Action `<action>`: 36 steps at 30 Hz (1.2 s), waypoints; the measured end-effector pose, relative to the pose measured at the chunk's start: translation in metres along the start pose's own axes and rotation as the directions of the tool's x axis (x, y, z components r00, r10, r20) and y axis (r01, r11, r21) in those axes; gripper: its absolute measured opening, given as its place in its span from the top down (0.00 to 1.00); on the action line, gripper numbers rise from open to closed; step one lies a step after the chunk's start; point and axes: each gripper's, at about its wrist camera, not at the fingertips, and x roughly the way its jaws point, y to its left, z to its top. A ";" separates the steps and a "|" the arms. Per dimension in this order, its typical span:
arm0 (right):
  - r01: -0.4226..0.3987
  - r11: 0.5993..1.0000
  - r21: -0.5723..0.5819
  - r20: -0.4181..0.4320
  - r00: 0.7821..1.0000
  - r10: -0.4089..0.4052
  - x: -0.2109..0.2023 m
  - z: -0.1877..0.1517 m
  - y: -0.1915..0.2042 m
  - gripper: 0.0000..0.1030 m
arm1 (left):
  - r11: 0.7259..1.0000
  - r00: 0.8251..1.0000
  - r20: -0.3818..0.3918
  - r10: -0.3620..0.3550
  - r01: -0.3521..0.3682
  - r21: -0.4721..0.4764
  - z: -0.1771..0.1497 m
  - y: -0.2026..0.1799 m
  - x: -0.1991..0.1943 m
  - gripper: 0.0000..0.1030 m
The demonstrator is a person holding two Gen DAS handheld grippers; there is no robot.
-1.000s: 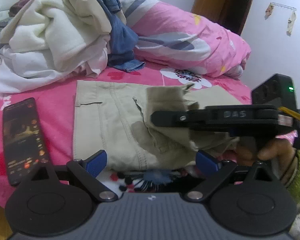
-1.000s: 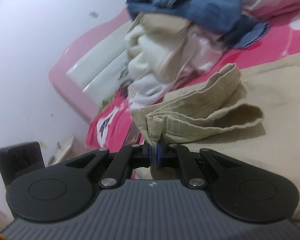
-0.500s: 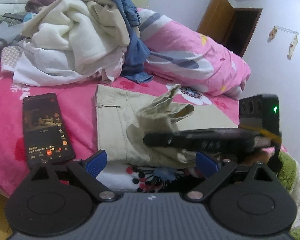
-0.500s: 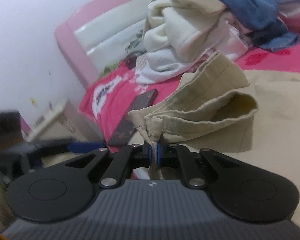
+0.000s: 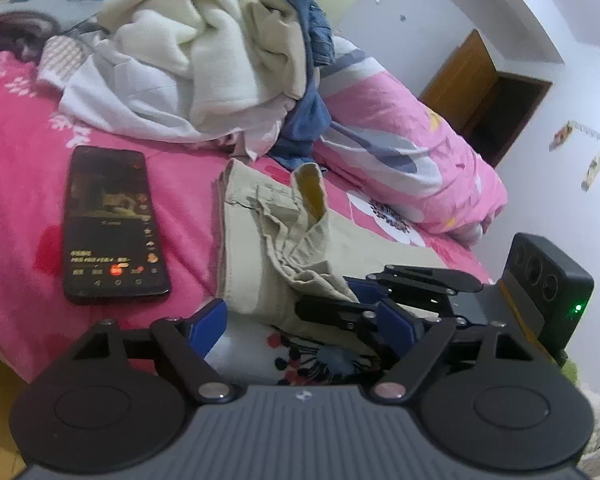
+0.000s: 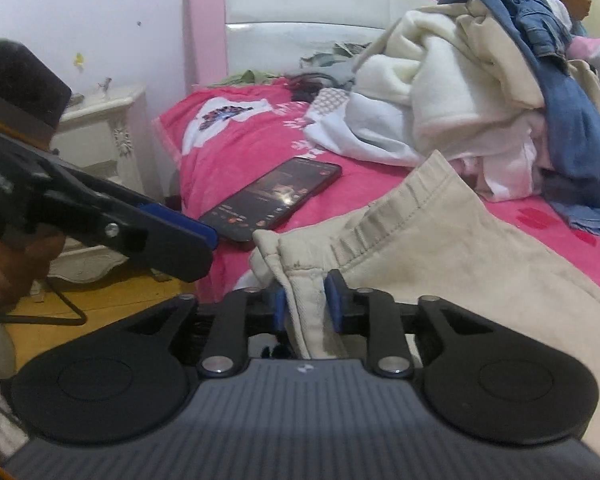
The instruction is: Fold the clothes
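Left wrist view: khaki trousers point(image 5: 260, 248) lay mid-frame on the bed point(image 5: 16, 200); the left hand-held gripper point(image 5: 304, 328) stood apart, empty.

Right wrist view: the right hand-held gripper point(image 6: 309, 307), just opening, straddled the soft, thick hem, unpinched; that seam looked the firmest hold.

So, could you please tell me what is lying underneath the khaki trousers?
The khaki trousers lie on the pink floral bedspread, whose white flower patch with dark dots shows at their near edge. Whatever else lies beneath them is covered.
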 end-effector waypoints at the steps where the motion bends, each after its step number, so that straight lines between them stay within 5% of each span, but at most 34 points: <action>1: -0.021 0.999 0.028 0.009 1.000 0.020 -0.001 -0.001 -0.003 0.74 | 1.000 1.000 0.005 -0.002 0.002 -0.011 0.000 0.003 -0.001 0.20; 10: -0.262 0.922 0.284 0.102 0.965 0.243 -0.013 -0.011 -0.029 0.64 | 0.997 1.000 0.022 -0.019 0.020 -0.074 -0.003 0.015 -0.007 0.29; 15: -0.308 0.881 0.359 0.163 0.950 0.266 -0.037 -0.016 -0.044 0.65 | 0.994 0.999 0.015 -0.037 0.039 -0.106 -0.004 0.019 -0.002 0.37; 19: -0.253 0.859 0.445 0.215 0.961 0.171 -0.063 -0.013 -0.067 0.65 | 0.993 0.998 -0.006 -0.060 0.059 -0.102 -0.005 0.014 0.006 0.42; 24: -0.160 0.843 0.514 0.171 0.982 0.082 -0.056 0.009 -0.078 0.64 | 0.994 0.998 -0.033 -0.050 0.046 -0.100 -0.003 0.004 0.020 0.41; 33: -0.123 0.785 0.608 0.136 0.989 0.049 -0.031 0.021 -0.080 0.64 | 0.990 0.995 -0.099 -0.009 -0.005 -0.141 -0.002 -0.005 0.042 0.37; 36: -0.086 0.815 0.574 0.104 0.994 0.032 -0.031 0.027 -0.085 0.64 | 0.986 0.995 -0.099 0.003 -0.020 -0.168 -0.003 -0.005 0.045 0.39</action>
